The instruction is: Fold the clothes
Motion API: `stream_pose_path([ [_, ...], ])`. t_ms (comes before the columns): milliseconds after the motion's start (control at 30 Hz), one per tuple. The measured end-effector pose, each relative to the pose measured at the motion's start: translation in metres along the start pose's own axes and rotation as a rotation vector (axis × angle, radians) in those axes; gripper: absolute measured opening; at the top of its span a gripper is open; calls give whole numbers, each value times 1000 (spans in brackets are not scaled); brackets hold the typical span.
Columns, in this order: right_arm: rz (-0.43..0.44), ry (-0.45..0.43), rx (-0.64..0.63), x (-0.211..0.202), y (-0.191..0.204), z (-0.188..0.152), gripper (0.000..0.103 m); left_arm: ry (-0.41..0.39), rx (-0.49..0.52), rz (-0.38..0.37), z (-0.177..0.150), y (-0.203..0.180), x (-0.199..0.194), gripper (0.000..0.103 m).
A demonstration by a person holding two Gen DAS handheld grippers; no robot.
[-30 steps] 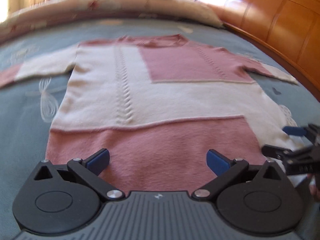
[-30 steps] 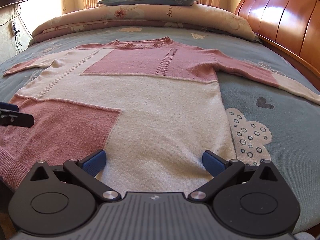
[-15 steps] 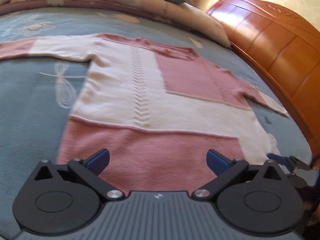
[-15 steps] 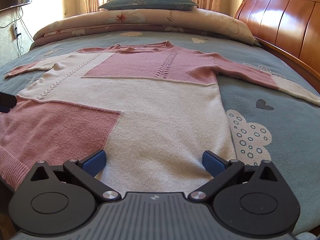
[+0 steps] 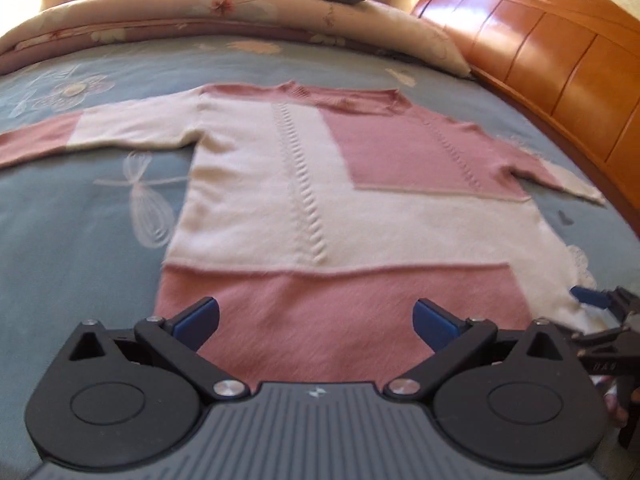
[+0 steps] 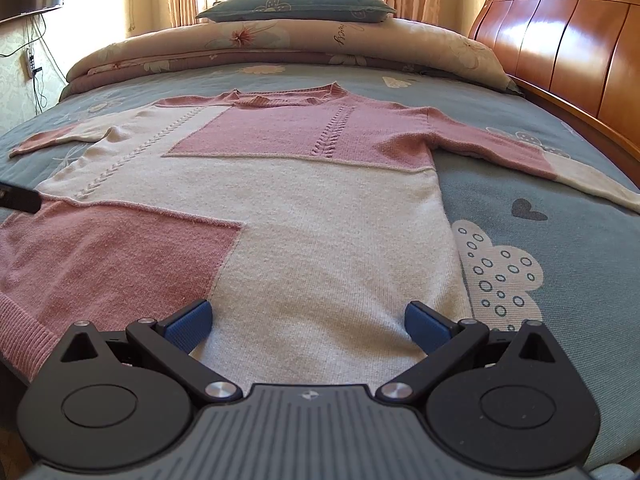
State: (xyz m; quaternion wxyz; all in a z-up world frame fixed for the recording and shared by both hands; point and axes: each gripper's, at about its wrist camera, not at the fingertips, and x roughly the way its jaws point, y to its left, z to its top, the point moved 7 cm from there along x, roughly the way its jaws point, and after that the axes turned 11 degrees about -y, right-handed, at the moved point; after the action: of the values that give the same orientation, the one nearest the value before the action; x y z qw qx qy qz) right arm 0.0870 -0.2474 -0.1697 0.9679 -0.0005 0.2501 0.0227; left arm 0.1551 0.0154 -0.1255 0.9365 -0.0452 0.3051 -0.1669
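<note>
Both my jaws stand wide and empty: left gripper [image 5: 316, 318] over the pink hem, right gripper [image 6: 308, 322] over the cream hem of the sweater [image 6: 280, 208], which lies flat mid-frame on the bed [image 6: 560, 248]. In the last second my left view swung and levelled; nothing is gripped, so folding hasn't begun. The left sleeve's cuff is cut off.

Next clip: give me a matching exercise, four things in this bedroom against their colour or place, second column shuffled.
Things:
1. sweater
2. pillow
3. headboard
4. folded quilt

Descriptions:
A. glossy orange-brown wood
B. dark teal, topmost at the far end of the bed
C. pink and cream, spread flat on the blue sheet
D. beige with a flower print, under the pillow

Pairs: 1-C, 2-B, 3-A, 4-D
</note>
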Motion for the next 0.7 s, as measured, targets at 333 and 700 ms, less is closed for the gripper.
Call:
stream_pose_path([
  [333,1,0,1,0,0,1,103,52,-40,19,-8,13,27,102],
  [700,-1,1,1,0,-1,0,103,42,-103,-11,-8,26,21,102],
])
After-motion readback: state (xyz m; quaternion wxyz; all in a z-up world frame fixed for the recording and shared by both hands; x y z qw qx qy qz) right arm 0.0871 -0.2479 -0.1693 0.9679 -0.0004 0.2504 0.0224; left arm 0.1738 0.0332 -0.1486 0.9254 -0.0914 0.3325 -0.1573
